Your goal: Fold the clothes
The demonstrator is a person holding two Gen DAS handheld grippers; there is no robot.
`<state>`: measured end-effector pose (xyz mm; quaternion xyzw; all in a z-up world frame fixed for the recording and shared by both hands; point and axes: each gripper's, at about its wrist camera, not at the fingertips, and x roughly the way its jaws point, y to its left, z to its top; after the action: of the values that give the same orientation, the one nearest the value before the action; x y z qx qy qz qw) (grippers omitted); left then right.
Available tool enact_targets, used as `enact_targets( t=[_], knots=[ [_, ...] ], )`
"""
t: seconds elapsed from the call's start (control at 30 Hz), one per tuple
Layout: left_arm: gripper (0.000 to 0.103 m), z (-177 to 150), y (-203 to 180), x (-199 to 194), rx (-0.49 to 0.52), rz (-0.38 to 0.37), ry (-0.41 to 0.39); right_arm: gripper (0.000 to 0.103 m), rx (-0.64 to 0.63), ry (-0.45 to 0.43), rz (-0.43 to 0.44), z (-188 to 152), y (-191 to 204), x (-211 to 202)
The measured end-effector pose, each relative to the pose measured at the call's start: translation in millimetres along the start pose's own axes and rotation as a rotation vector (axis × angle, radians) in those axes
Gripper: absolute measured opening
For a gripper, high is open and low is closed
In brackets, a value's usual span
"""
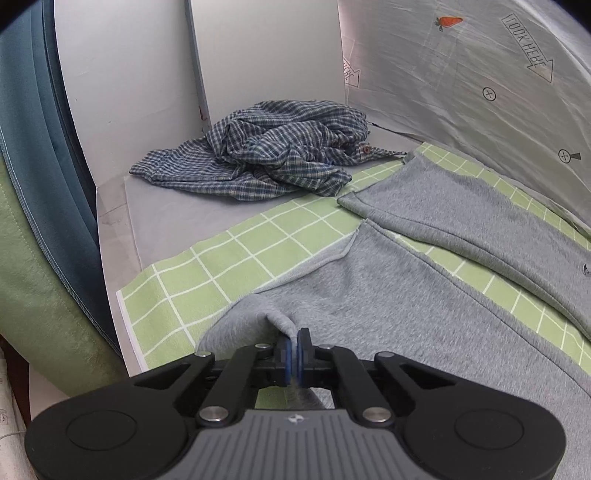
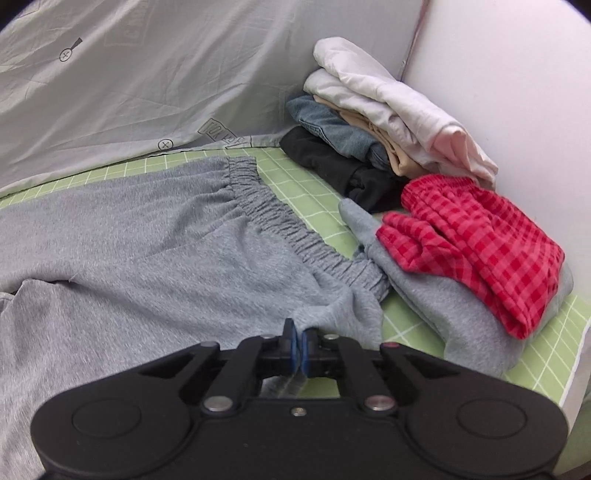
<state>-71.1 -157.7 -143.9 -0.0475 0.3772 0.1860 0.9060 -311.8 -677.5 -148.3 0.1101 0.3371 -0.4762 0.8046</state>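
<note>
One pair of grey sweatpants point(image 1: 424, 288) spread flat on the green checked mat point(image 1: 240, 258) over the worktop, two legs stretching away in the left wrist view, elastic waistband point(image 2: 295, 229) gathered in the right wrist view.

Left gripper point(image 1: 294, 347): two blue-padded fingers point(image 1: 286, 354) closed tight on a pinched fold of the sweatpants' near edge, fabric raised into a small ridge just ahead of the tips.

Right gripper point(image 2: 297, 345): two fingers point(image 2: 293, 349) likewise shut on the grey cloth near the waistband's end, a strip of fabric trailing down between them.

One crumpled blue plaid shirt point(image 1: 266, 158) lying beyond the mat on the grey surface, one button visible, well apart from the sweatpants.

At the right of the mat, one stack of four folded pieces: black point(image 2: 332, 166) at the bottom, denim point(image 2: 325, 122) above it, beige point(image 2: 384, 147) next, white point(image 2: 388, 99) on top. Just in front, one folded grey garment point(image 2: 443, 306) with one red checked garment point(image 2: 476, 240) resting on it; the grey one touching the waistband's end.

One grey printed sheet point(image 1: 461, 92) hanging behind, with one orange carrot point(image 1: 448, 21) and arrow markings. Two white panels point(image 1: 258, 55) standing at the back left. One teal curtain point(image 1: 33, 147) at the far left edge.
</note>
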Motion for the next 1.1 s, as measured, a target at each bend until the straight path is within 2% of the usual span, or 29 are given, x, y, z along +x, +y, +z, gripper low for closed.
enact_targets(
  t=[0.2, 0.47, 0.67, 0.87, 1.0, 1.1],
  knots=[
    [0.003, 25, -11, -15, 0.025, 0.011, -0.071, 0.003, -0.035, -0.104, 0.005, 31, 9, -14],
    [0.003, 68, -35, -12, 0.008, -0.013, -0.164, 0.003, -0.024, -0.175, 0.03, 71, 26, -6],
    [0.003, 108, -70, 13, 0.027, -0.029, -0.181, 0.003, -0.053, -0.184, 0.021, 94, 58, 14],
    [0.003, 154, -112, 40, 0.035, -0.05, -0.219, 0.003, -0.073, -0.225, -0.011, 131, 96, 34],
    [0.003, 182, -150, 77, 0.054, -0.074, -0.218, 0.003, -0.063, -0.225, -0.036, 158, 119, 71],
    [0.003, 199, -173, 110, -0.003, -0.136, -0.19, 0.003, -0.067, -0.222, -0.048, 177, 137, 111]
  ],
)
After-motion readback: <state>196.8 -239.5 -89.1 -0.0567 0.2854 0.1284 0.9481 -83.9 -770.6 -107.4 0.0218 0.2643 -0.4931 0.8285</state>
